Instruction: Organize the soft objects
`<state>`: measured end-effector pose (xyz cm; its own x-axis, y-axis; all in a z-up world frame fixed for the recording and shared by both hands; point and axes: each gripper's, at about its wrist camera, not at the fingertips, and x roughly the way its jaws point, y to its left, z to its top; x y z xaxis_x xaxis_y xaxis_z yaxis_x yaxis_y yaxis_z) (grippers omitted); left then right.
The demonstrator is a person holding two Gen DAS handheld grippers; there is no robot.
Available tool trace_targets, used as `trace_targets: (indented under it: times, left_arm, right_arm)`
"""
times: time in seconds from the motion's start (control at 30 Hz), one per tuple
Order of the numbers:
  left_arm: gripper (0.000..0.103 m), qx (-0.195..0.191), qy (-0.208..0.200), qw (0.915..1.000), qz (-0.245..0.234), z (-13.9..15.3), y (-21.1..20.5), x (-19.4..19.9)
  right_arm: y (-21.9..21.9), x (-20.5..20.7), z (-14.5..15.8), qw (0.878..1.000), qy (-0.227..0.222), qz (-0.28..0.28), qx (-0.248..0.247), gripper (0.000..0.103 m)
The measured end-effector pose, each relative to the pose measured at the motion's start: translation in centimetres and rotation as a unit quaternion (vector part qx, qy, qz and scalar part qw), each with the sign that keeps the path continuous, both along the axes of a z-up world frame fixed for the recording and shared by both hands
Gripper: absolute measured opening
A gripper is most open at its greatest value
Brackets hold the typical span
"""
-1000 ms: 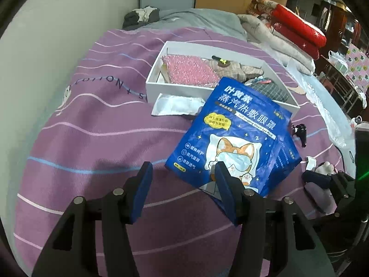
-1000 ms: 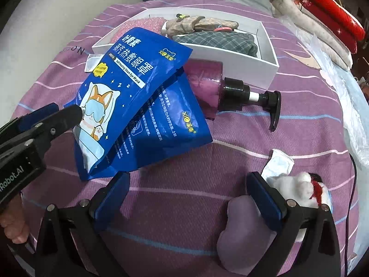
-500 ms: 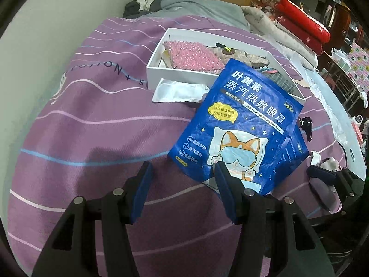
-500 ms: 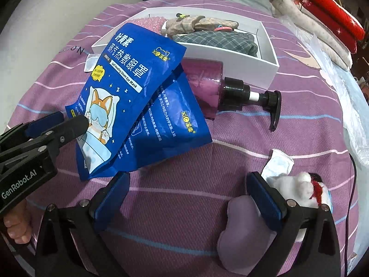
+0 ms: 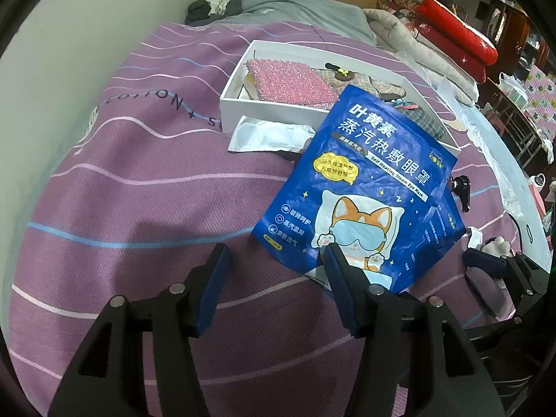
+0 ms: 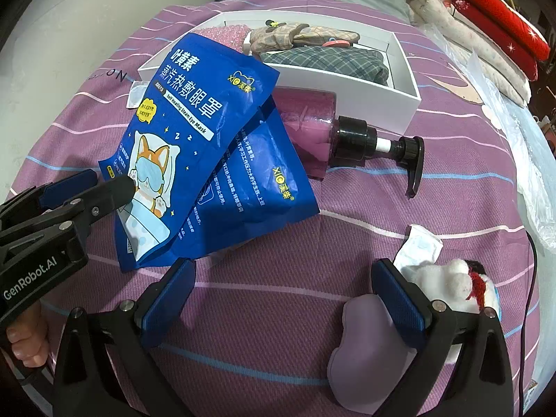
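My left gripper gapes wide, its right finger seemingly touching the blue steam eye mask pouch, which leans just before the white box. My right gripper hangs wide open, empty.

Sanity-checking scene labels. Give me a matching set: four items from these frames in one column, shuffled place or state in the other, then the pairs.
Items:
1. pump bottle
2. pink sparkly cloth
3. blue eye mask pack
4. white plush toy

Places or states:
A. inside the white box
B. leaning tilted, one finger of the left gripper against its lower edge
C. lying on its side on the bedspread, just in front of the box
D. on the bedspread beside a finger of the right gripper

Pairs: 1-C, 2-A, 3-B, 4-D
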<state>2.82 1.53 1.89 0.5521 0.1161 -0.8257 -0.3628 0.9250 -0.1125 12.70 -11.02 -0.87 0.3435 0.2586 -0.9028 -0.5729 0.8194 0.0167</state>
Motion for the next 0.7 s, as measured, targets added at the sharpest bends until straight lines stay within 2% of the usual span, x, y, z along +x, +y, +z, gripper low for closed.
trace_targets:
  times: [0.7]
  left_arm:
    - [0.059, 0.0, 0.001, 1.0, 0.0, -0.08, -0.06, -0.04]
  right_arm:
    - [0.02, 0.01, 0.01, 1.0, 0.0, 0.0, 0.0, 0.103]
